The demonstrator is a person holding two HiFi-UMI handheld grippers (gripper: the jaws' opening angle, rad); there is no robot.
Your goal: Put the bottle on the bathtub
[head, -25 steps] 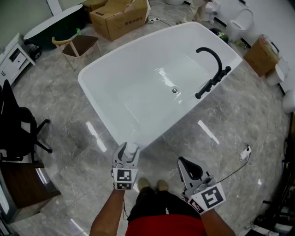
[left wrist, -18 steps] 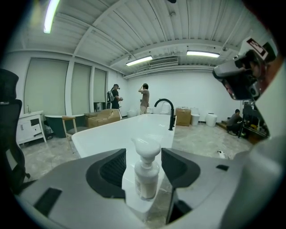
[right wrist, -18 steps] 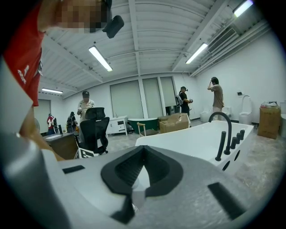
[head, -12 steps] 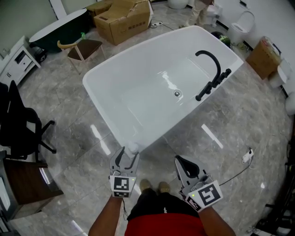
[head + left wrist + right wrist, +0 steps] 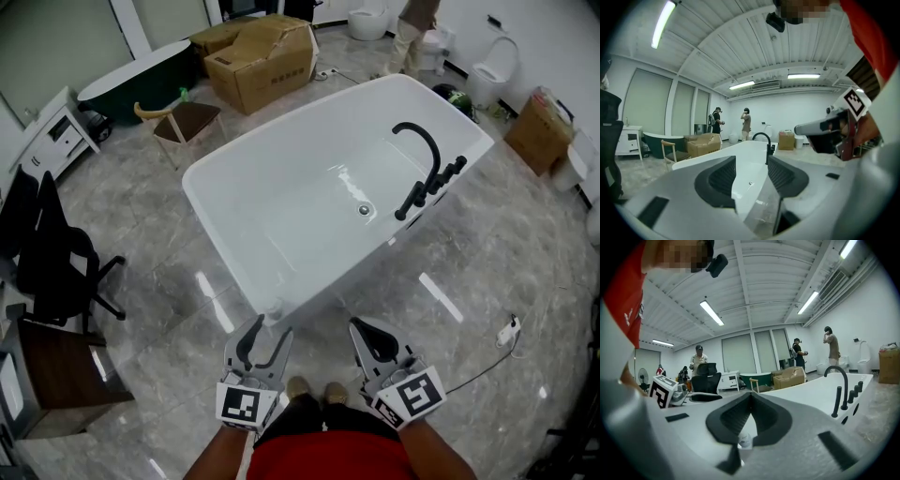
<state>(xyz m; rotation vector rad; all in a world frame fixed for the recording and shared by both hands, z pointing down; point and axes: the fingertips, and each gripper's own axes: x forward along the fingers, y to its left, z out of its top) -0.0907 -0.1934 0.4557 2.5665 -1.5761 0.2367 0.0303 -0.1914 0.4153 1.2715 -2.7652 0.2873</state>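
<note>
**White tub on grey marble**

The bathtub [image 5: 300, 187] is glossy white and its faucet [image 5: 419, 159] is black. The bottle [image 5: 273, 306] seems whitish, but it is small here. The floor [image 5: 159, 281] is grey with marble veins. The left gripper [image 5: 262, 330] and right gripper [image 5: 371, 330] are grey, with black-and-white square markers.

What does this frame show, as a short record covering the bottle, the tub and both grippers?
bottle: small, pale, standing on the near corner of the tub rim
bathtub: white, with a black faucet on its right side
left gripper: jaws apart, nothing between them, tips just short of the bottle
right gripper: jaws together, holding nothing
task state: bottle appears placed on the bathtub
</note>
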